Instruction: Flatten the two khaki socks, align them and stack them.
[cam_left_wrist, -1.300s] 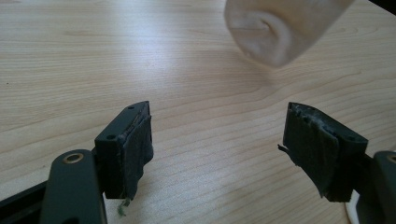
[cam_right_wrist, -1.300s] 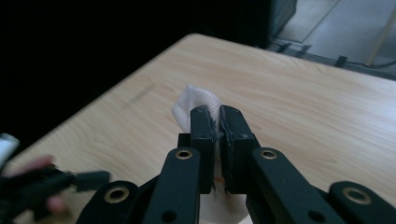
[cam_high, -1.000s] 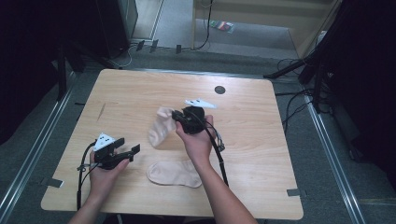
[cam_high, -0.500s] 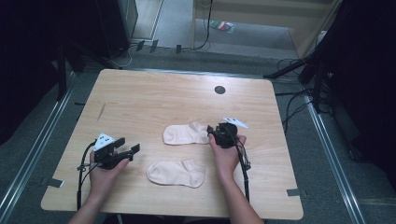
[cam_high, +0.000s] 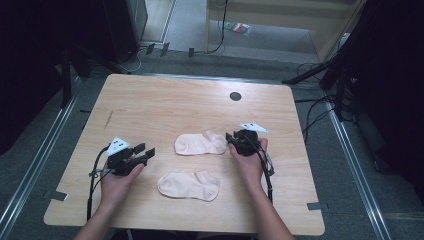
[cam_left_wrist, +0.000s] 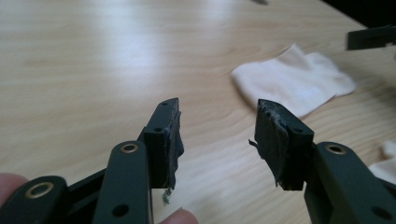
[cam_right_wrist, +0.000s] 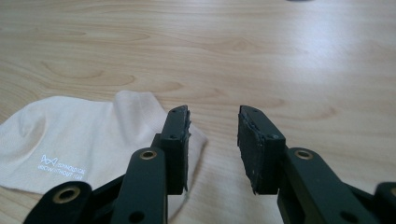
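Observation:
Two pale pink socks lie flat on the wooden table (cam_high: 150, 100). The upper sock (cam_high: 201, 143) (cam_right_wrist: 84, 140) (cam_left_wrist: 294, 84) has my right gripper (cam_high: 231, 138) (cam_right_wrist: 214, 130) at its right end, low over the wood. That gripper is open; its jaws have just been closing a little with nothing between them, and one jaw hangs over the sock's edge. The lower sock (cam_high: 189, 185) lies nearer the person. My left gripper (cam_high: 144, 149) (cam_left_wrist: 217, 126) hovers left of both socks, open and empty, its jaws just been closing.
A dark round hole (cam_high: 235, 96) sits in the table's far side. Cables trail from both grippers back along the forearms. Bare wood stretches across the far half and the left side. Dark floor and metal rails surround the table.
My right gripper brought the upper sock down from mid-air, laid it flat to the right and let go. The left hand shifted slightly and its jaws stand narrower.

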